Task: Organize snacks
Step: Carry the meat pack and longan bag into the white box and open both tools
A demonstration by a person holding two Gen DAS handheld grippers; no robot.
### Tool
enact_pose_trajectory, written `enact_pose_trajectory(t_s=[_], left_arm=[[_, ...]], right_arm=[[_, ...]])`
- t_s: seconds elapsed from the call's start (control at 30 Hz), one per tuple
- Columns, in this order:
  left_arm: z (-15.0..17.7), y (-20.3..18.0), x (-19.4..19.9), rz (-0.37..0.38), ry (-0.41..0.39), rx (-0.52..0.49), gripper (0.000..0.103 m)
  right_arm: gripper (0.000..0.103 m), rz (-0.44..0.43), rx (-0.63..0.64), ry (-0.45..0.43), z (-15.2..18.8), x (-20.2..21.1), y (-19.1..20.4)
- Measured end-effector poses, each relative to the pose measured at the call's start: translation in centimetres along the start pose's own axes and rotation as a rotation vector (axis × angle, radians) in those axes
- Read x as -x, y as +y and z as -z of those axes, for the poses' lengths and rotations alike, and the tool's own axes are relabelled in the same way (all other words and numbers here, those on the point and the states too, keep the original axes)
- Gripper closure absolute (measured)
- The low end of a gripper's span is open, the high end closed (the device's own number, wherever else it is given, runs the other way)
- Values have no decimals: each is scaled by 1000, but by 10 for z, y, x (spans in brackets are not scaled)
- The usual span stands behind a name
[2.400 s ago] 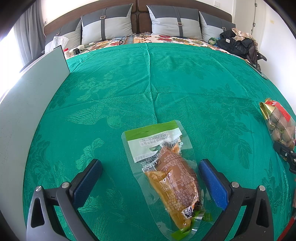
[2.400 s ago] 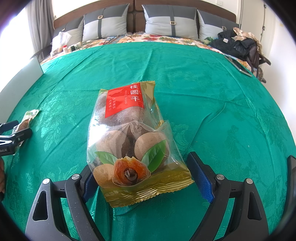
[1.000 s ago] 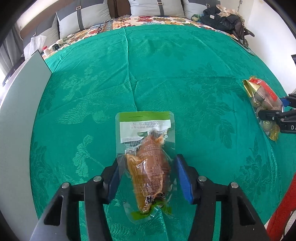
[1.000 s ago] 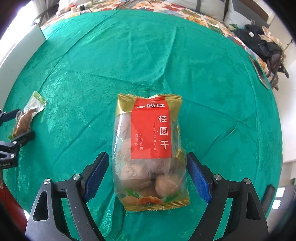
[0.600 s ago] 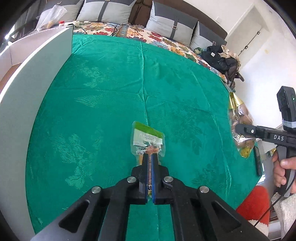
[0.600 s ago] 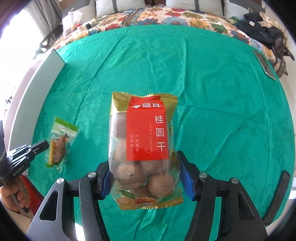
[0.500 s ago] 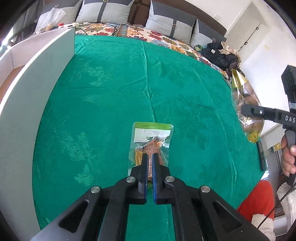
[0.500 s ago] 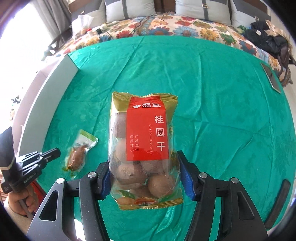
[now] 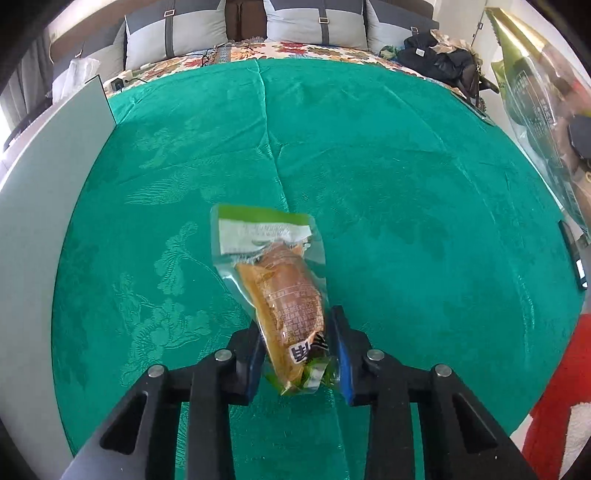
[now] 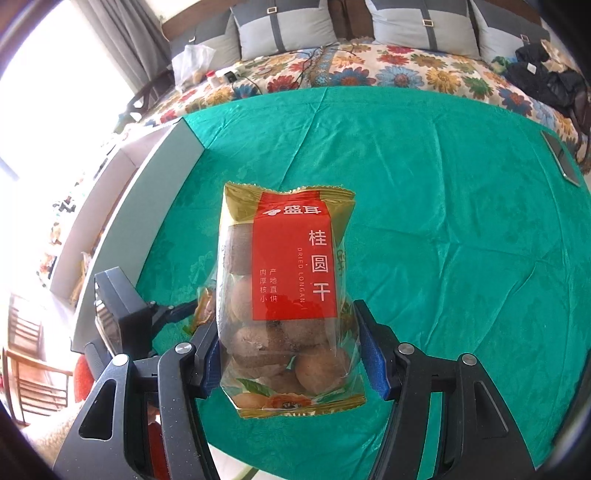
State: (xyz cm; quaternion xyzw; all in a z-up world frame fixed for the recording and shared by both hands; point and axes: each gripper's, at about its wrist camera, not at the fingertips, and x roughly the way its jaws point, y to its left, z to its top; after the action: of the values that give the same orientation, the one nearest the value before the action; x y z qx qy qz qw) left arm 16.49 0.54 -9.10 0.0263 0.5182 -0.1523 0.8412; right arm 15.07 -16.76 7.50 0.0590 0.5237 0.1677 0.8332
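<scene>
My left gripper (image 9: pixel 298 354) is shut on the lower end of a clear snack pouch (image 9: pixel 280 284) with a green top and brown contents, held above the green cloth. My right gripper (image 10: pixel 288 354) is shut on a dried longan bag (image 10: pixel 291 295) with a red label and gold edges, lifted above the cloth. The longan bag also shows at the right edge of the left wrist view (image 9: pixel 535 96). The left gripper shows in the right wrist view (image 10: pixel 173 312), to the left of the bag, with the pouch partly hidden behind it.
A green patterned cloth (image 9: pixel 406 184) covers the bed. A grey-walled box (image 9: pixel 44 177) stands along the left side, also in the right wrist view (image 10: pixel 140 192). A phone (image 10: pixel 559 158) lies at the right edge. Pillows (image 9: pixel 314 26) and a black bag (image 9: pixel 439 59) are at the back.
Both grippers have lifted their snacks higher off the cloth. The left gripper's pouch has turned so its face shows between the fingers. The right gripper has come closer to the left one.
</scene>
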Motion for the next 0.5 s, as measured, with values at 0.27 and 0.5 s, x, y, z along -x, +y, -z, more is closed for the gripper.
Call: enact_pose_trajectory(t_s=[0.27,0.5], left_arm=[[7,45,59,186,-101,214,74],[-2,140,191,161,-332,363,74]], right_arm=[[39,-8,5,2,-4,5,2],[39,-154,135,-38,-54,12,108]])
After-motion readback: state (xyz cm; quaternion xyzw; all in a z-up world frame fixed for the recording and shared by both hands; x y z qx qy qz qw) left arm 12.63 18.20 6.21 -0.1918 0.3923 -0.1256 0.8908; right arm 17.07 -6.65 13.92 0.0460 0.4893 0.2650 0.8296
